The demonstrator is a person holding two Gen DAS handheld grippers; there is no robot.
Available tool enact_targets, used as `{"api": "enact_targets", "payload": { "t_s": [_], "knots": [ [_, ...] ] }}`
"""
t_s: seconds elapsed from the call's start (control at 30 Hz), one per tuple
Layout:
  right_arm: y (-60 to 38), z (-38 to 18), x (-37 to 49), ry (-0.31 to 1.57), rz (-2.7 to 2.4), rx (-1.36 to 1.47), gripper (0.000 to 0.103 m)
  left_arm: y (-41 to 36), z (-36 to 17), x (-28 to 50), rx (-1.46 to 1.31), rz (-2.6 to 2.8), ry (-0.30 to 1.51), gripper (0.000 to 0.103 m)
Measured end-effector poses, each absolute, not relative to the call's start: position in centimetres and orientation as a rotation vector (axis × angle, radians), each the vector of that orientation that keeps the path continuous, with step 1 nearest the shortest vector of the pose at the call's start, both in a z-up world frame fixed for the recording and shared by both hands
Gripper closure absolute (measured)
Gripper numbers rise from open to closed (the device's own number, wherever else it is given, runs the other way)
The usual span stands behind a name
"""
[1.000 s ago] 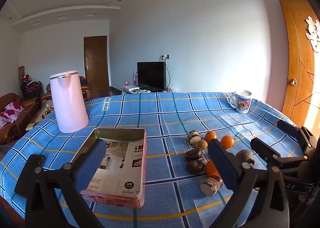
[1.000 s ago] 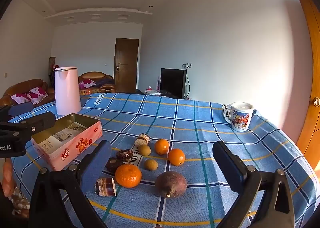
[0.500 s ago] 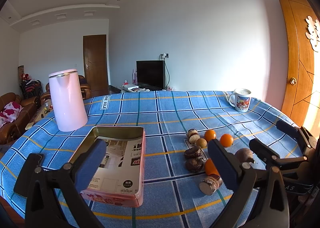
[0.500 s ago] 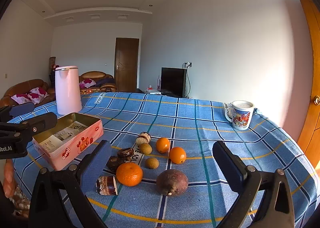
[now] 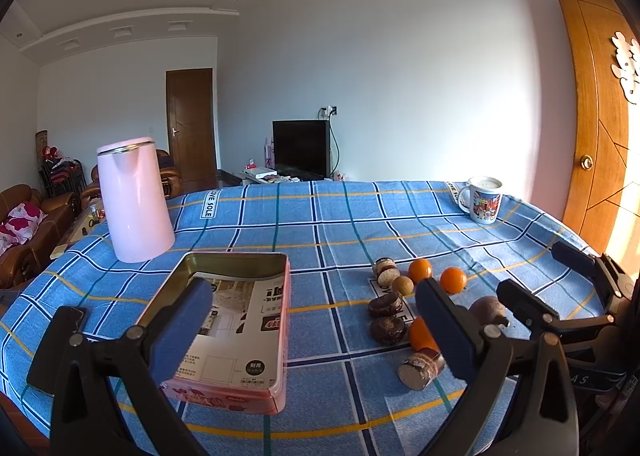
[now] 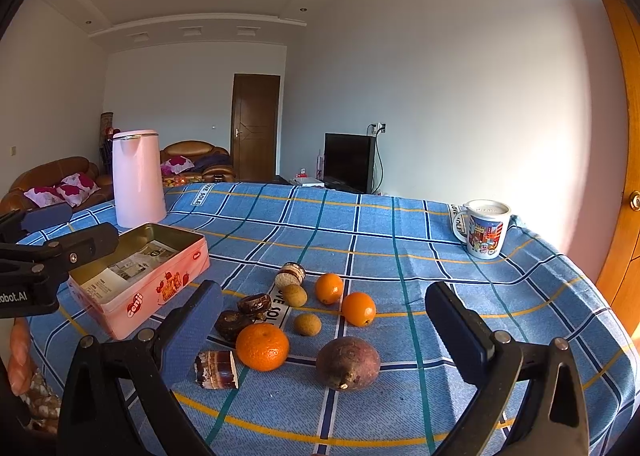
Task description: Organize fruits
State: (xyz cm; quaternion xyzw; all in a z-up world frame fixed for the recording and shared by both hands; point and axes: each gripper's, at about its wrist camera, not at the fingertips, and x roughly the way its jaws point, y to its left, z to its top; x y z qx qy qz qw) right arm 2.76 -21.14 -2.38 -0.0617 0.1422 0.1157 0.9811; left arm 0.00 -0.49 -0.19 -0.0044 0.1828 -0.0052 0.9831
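Fruit lies on the blue checked tablecloth: a large orange, two small oranges, a purple passion fruit and two brown longans. Several chocolate snacks lie among them. An open pink tin with paper inside sits to the left, also in the right wrist view. My left gripper is open and empty above the tin's right edge. My right gripper is open and empty above the fruit.
A pink kettle stands behind the tin. A printed mug stands at the far right of the table. The right gripper shows at the right of the left wrist view. A wooden door is beyond the table.
Both grippers have shifted slightly, so the table looks a touch lower and farther. Nothing on the table moved, and both grippers stayed open.
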Motion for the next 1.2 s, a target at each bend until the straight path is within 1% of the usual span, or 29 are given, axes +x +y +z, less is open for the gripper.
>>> {"api": "enact_targets", "payload": {
  "t_s": [1.2],
  "knots": [
    [-21.28,-2.99,2.89,0.303,0.24,-0.119,0.001,-0.81,-0.8,0.22,-0.005,-0.013,0.381,0.0]
  ]
}}
